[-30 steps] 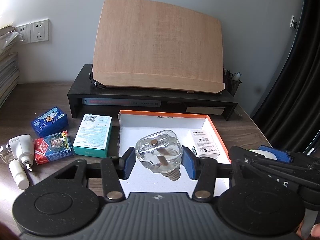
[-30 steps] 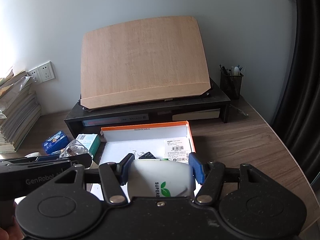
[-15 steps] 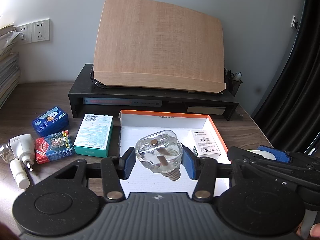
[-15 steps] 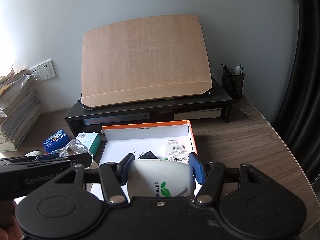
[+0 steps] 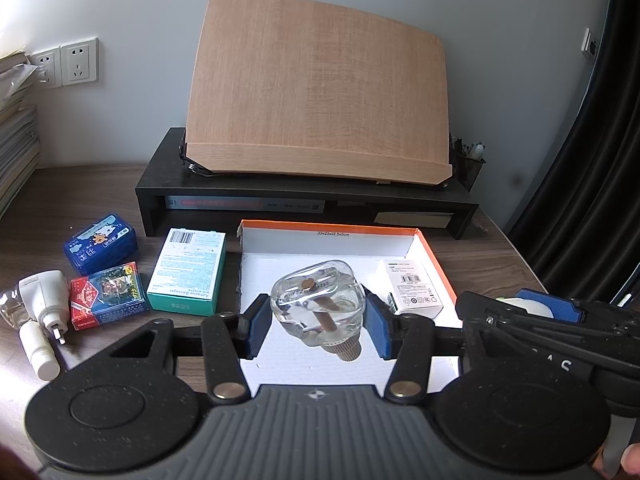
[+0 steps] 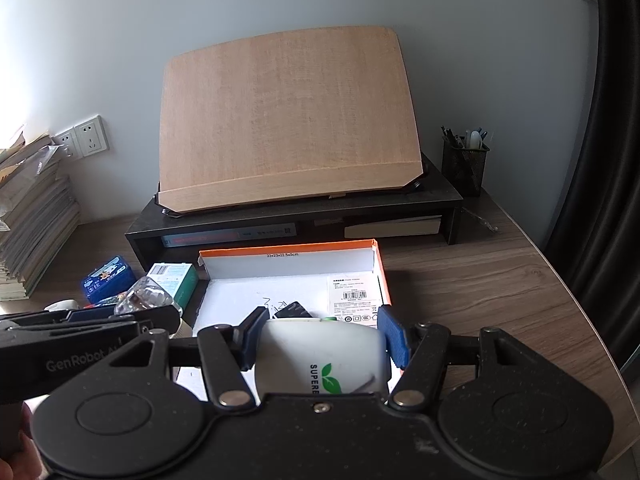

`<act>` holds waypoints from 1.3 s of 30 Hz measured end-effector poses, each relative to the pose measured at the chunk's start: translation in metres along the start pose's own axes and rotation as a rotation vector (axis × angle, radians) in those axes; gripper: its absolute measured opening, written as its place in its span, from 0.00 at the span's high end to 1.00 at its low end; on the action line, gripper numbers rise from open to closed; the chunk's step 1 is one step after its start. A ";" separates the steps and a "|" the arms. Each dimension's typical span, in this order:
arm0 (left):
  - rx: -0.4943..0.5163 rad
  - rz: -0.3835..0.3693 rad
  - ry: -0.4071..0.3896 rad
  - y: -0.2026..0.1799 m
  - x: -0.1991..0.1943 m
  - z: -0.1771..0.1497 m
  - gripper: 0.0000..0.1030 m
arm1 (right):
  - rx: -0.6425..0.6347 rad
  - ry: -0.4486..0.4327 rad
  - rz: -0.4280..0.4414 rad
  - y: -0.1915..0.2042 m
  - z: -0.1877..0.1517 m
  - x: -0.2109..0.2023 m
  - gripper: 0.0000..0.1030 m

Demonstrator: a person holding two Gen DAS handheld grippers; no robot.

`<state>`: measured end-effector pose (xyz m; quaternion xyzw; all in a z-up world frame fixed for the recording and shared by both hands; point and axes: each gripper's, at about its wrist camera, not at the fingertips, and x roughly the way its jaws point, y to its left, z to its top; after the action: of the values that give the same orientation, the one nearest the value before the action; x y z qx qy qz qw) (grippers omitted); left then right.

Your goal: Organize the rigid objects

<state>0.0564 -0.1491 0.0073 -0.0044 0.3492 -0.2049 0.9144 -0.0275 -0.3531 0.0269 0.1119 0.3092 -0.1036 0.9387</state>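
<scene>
My left gripper (image 5: 316, 326) is shut on a clear glass bottle (image 5: 318, 304) with a cork stopper, held above the near part of the orange-rimmed white box (image 5: 256, 280). My right gripper (image 6: 322, 334) is shut on a white bottle (image 6: 320, 356) with a green leaf logo, held over the box's (image 6: 288, 250) near right part. A white carton (image 5: 414, 288) lies inside the box at its right side. A small black item (image 6: 294, 310) lies in the box just beyond the white bottle. The glass bottle also shows in the right wrist view (image 6: 144, 298).
Left of the box lie a teal carton (image 5: 188, 270), a red card pack (image 5: 108, 294), a blue card pack (image 5: 100, 242), a white plug (image 5: 44, 300) and a small white tube (image 5: 38, 350). A black riser (image 5: 304, 194) with a tilted wooden board (image 5: 320, 100) stands behind. A pen holder (image 6: 464, 164) stands far right.
Both grippers have drifted very slightly; the scene has shifted a little in both views. Both bottles stay gripped.
</scene>
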 end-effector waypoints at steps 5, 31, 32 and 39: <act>-0.001 0.000 0.005 0.000 0.002 0.000 0.50 | -0.003 0.009 -0.001 -0.001 0.000 0.003 0.30; -0.024 0.029 0.038 0.009 0.020 0.003 0.50 | -0.015 0.049 -0.020 -0.003 0.012 0.050 0.27; -0.023 0.029 0.041 0.009 0.022 0.003 0.50 | -0.004 0.033 -0.012 -0.005 0.014 0.048 0.26; -0.015 0.020 0.086 0.006 0.042 0.005 0.50 | 0.006 -0.026 -0.027 -0.016 0.022 0.033 0.26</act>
<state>0.0900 -0.1604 -0.0172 0.0012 0.3899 -0.1934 0.9003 0.0068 -0.3788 0.0218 0.1091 0.2984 -0.1187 0.9407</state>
